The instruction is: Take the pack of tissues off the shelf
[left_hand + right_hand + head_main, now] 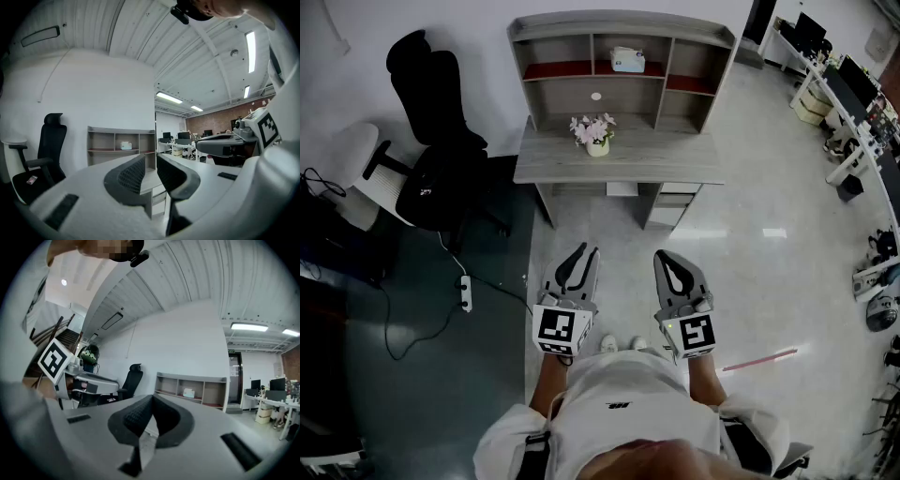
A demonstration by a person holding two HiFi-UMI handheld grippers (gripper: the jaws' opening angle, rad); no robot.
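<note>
Well ahead on shelf (619, 28), pack of tissues (627, 60) seemingly broadside, centred between slightly parted left gripper (586, 254) and closed, empty right gripper (665, 259).

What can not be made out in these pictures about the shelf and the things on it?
- Pack of tissues: print too small, every view.
- Round white thing below it: too small to name, head view.
- Flower pot: hidden in both gripper views, behind the jaws.

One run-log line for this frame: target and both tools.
pack of tissues: on shelf, upper middle compartment | left tool: open, empty | right tool: shut, empty | both short of shelf
</note>
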